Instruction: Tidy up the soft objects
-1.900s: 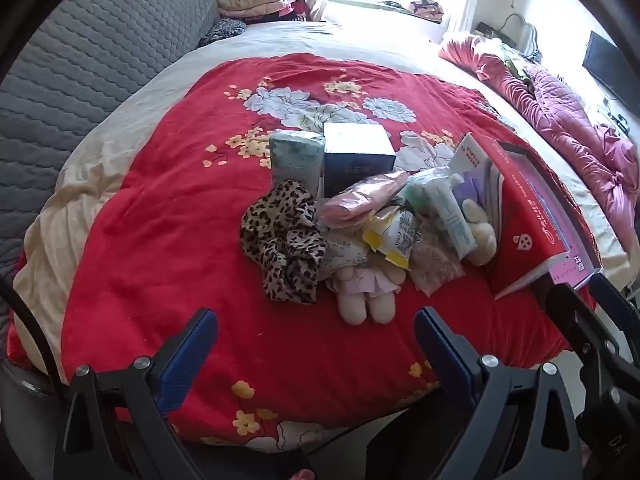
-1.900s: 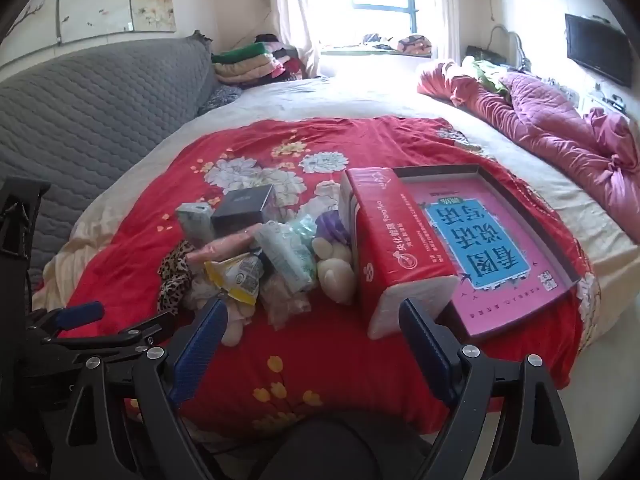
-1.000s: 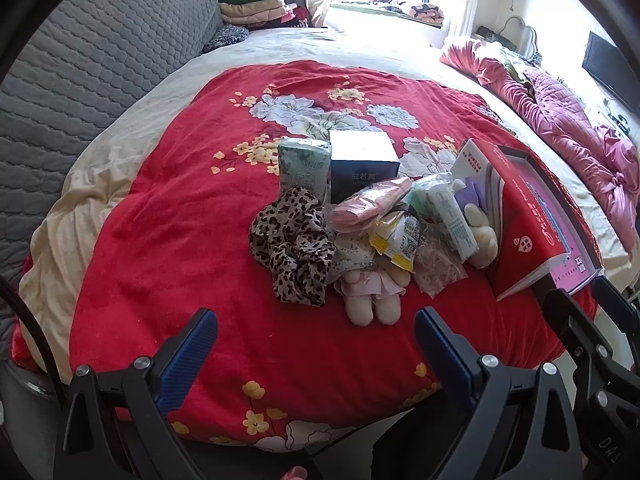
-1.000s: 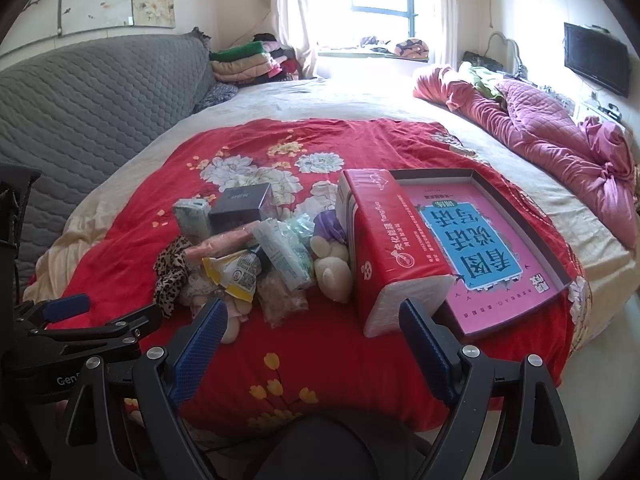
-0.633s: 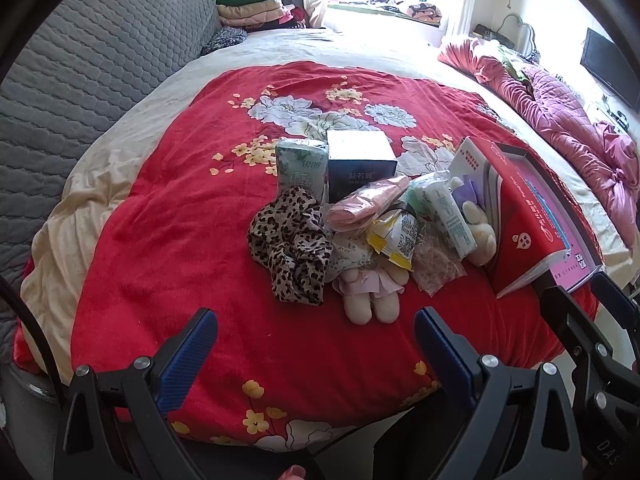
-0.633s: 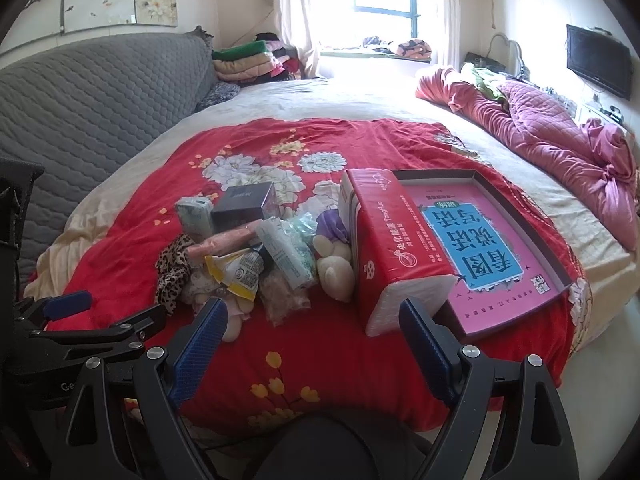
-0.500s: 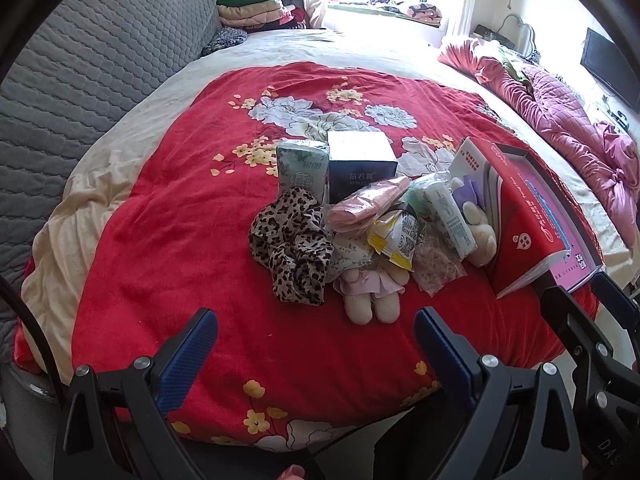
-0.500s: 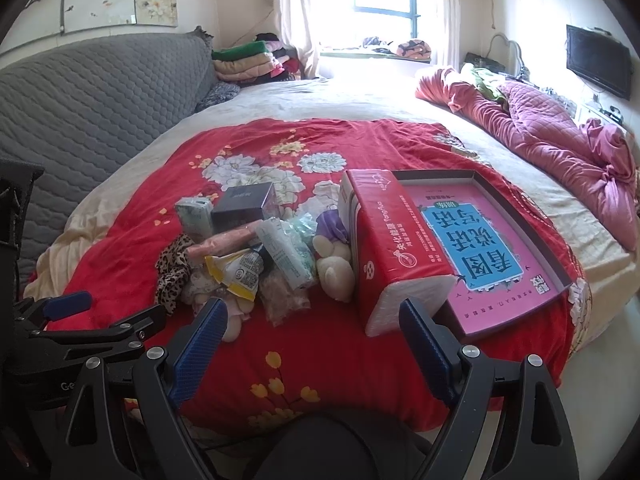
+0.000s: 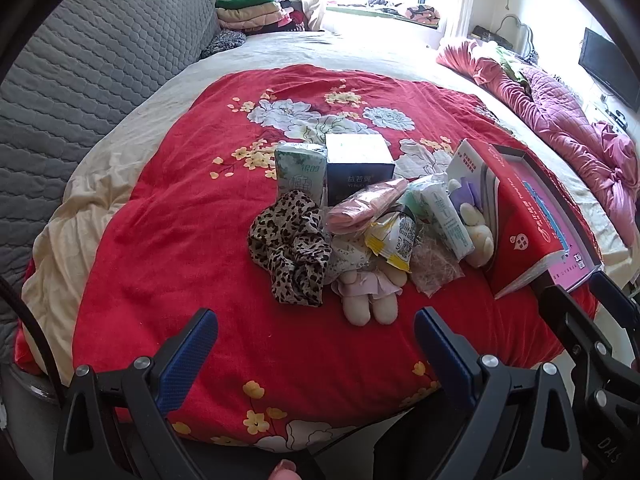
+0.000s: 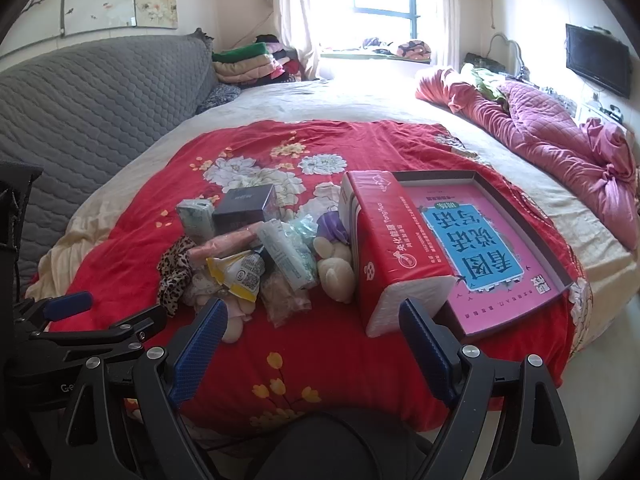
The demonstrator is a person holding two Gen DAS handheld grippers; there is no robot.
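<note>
One red tissue pack (image 10: 394, 240) reads "TongHuo".

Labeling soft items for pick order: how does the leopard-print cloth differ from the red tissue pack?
The leopard-print cloth is crumpled and shapeless; the red tissue pack is a firm block. The cloth is brown-spotted and sits at the pile's left edge; the pack is plain red with print, larger, and leans on the pink tray at the right. Both lie on the red blanket, ungrasped.
</note>
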